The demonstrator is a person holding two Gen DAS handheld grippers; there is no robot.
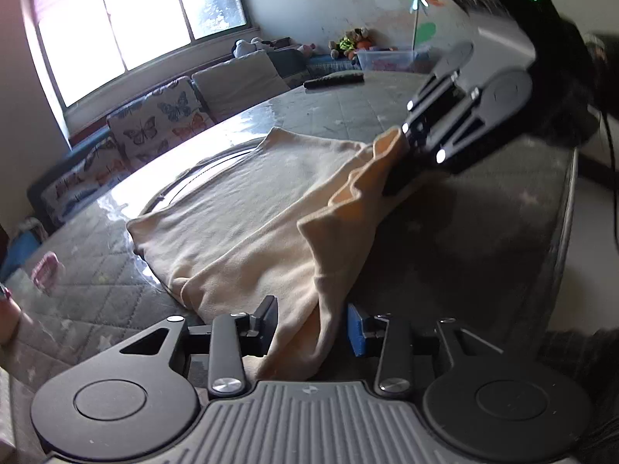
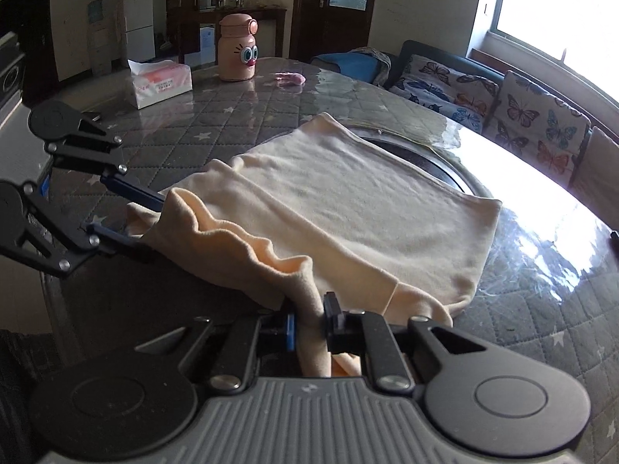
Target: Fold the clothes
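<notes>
- Cream garment point(image 2: 348, 201): soft, light, limp knit; spread on the table point(image 2: 232, 116) ahead of both grippers.
- Right gripper point(image 2: 309, 321): fingers clamped on a bunched near edge.
- Left gripper point(image 1: 311, 324): fingers apart, cloth loose between them.
- Best hold: hem corners.

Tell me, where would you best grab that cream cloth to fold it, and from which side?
Grab the cloth by its bunched near edge, coming in from the table's near side. That edge ripples up off the table, so fingers can close around it, while the far part lies flat. The right tool already pinches it there; the left tool stands open around a fold.
</notes>
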